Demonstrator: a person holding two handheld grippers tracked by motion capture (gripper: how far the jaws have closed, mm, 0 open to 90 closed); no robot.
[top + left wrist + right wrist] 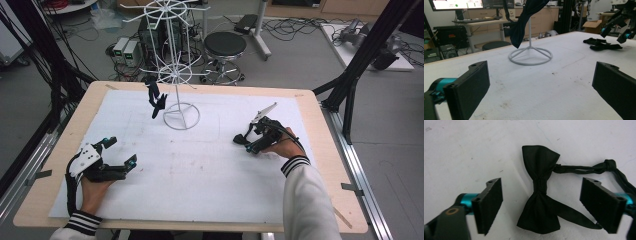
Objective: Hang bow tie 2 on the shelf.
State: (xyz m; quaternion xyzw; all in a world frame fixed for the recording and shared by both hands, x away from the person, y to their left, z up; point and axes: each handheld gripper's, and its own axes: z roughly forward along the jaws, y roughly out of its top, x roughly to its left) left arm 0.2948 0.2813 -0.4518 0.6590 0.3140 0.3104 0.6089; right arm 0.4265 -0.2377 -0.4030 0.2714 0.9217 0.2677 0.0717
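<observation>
One black bow tie [540, 188] flat on white mat [210, 165], right gripper [243, 142] over it, pads not touching.
Count: 1 bow tie on mat at right, strap trailing off; 1 dark bow tie [156, 99] hanging on 1 white wire stand [176, 75]; 2 grippers. Right gripper jaws apart, straddling bow tie's knot, hand low, pointing down-left. Left gripper [120, 152] jaws wide apart, holding nothing, hand resting on mat near left, aimed toward stand.
</observation>
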